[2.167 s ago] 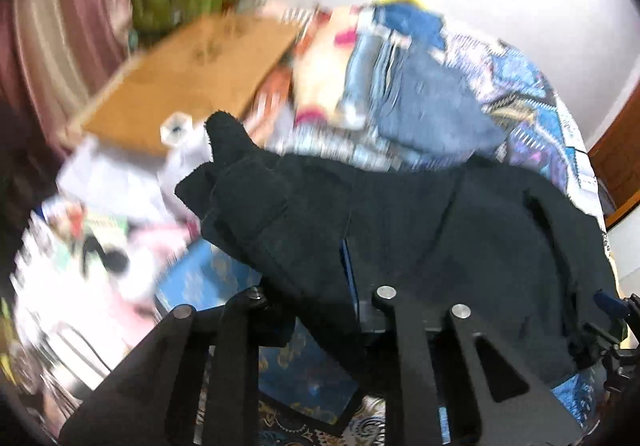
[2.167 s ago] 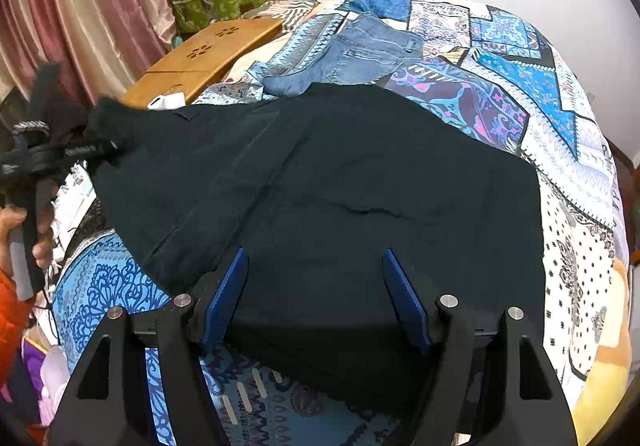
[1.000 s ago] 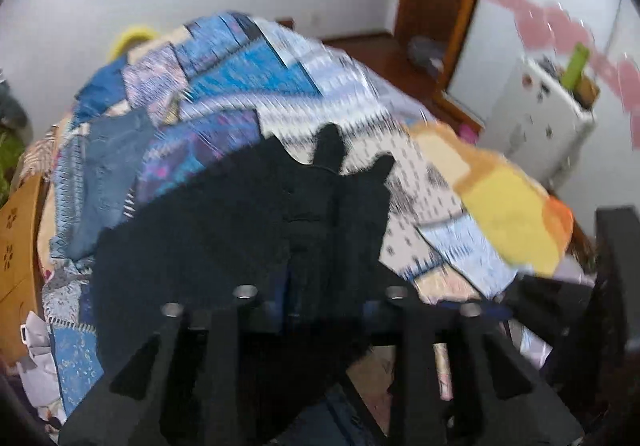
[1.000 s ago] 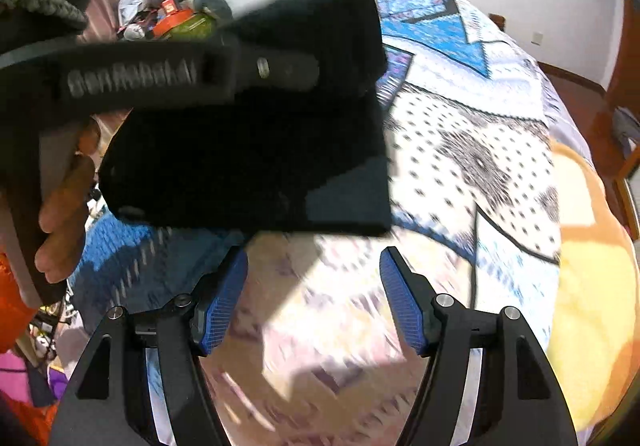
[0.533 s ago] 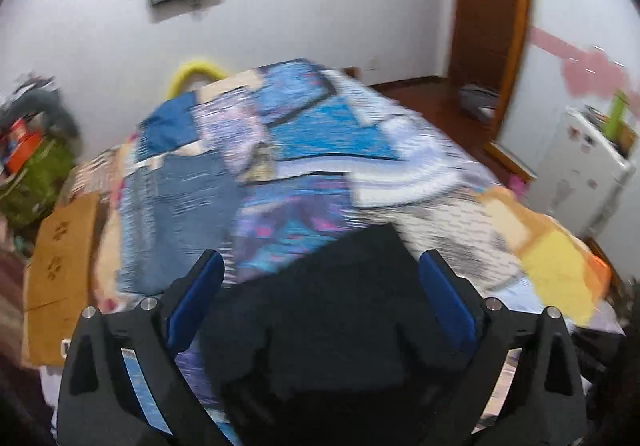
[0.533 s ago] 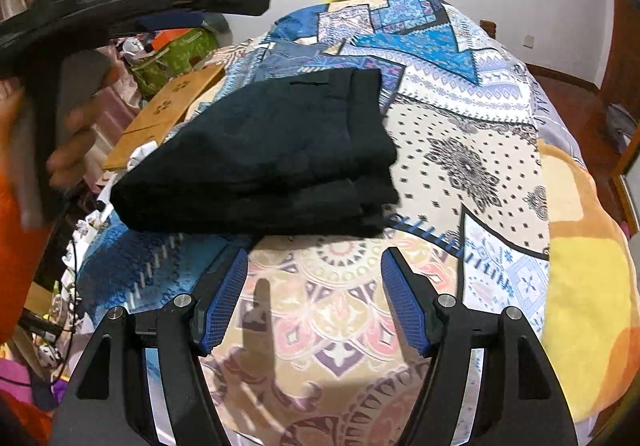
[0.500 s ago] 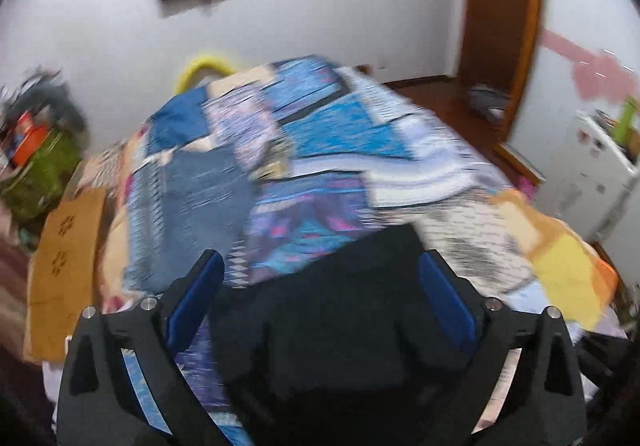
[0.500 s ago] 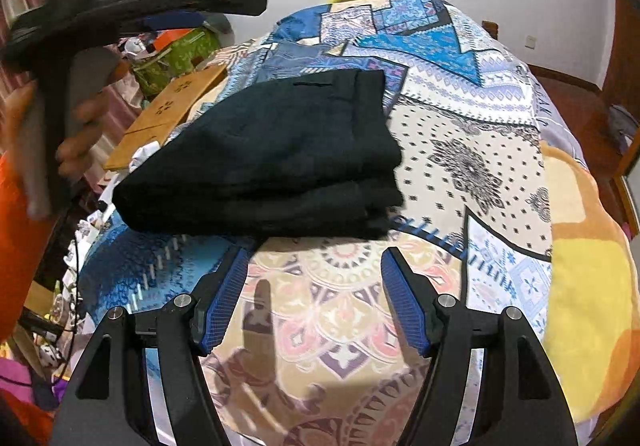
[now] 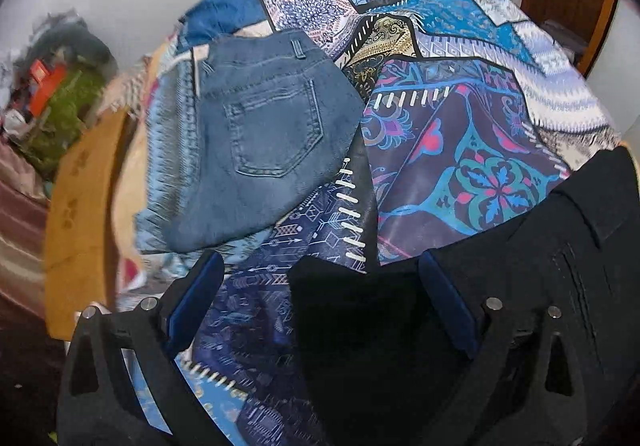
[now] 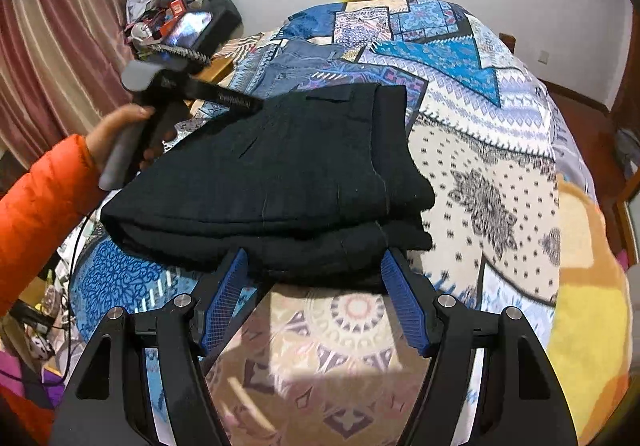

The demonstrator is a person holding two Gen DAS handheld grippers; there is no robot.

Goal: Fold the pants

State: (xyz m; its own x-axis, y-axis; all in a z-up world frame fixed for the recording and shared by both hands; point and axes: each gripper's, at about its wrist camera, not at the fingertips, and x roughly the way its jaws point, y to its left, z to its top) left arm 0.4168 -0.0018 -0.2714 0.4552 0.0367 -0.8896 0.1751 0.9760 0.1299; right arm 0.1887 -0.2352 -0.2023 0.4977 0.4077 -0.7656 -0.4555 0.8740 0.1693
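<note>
The black pants (image 10: 280, 178) lie folded in a thick stack on the patterned bedspread (image 10: 480, 150). In the left wrist view they fill the lower right (image 9: 500, 286). My left gripper (image 9: 320, 302) is open and empty, hovering at the stack's left far corner; it also shows in the right wrist view (image 10: 248, 102), held by a hand in an orange sleeve. My right gripper (image 10: 316, 298) is open and empty, just in front of the stack's near edge.
Folded blue jeans (image 9: 260, 142) lie on the bed beyond the black stack. A wooden lap table (image 9: 76, 206) sits at the bed's left side, with clutter and a green bag (image 9: 60, 118) behind it. A curtain (image 10: 48, 46) hangs at left.
The left gripper carried the pants end over, folded it onto the stack and let go. It then swung left, low over the stack's corner. The right gripper stayed open near the front edge.
</note>
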